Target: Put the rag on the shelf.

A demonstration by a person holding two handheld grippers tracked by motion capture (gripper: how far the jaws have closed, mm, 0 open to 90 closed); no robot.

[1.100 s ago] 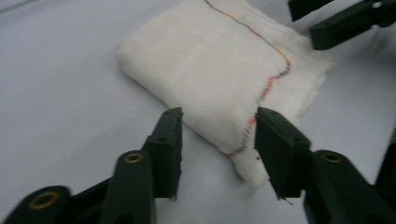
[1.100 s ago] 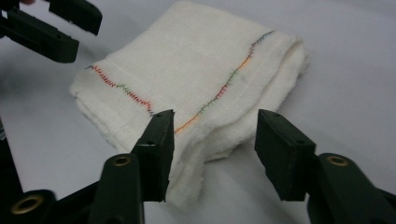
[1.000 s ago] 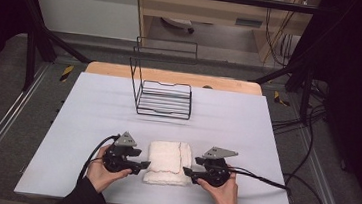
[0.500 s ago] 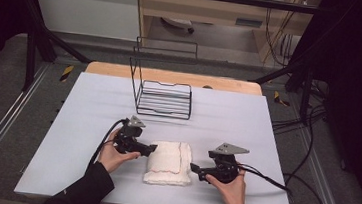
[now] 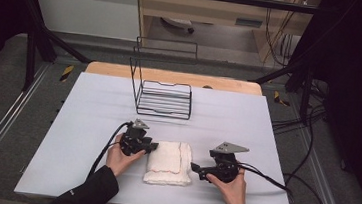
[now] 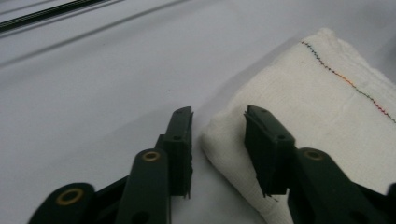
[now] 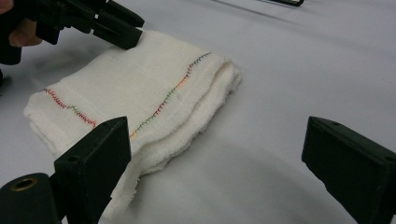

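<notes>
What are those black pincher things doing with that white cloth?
A person holds a black two-jaw gripper in each hand at a light grey table. The left gripper has its jaws open at a corner of the folded white cloth with coloured stitching, one jaw on each side of the corner, not yet closed. The right gripper sits wide open just beside the cloth. A black wire rack stands farther back.

A white folded cloth (image 5: 169, 162) lies flat on the table (image 5: 265, 140), toward six o'clock from its middle. It is folded into a thick, roughly square stack, with what looks like multicoloured zigzag stitching running across its top layer.
</notes>
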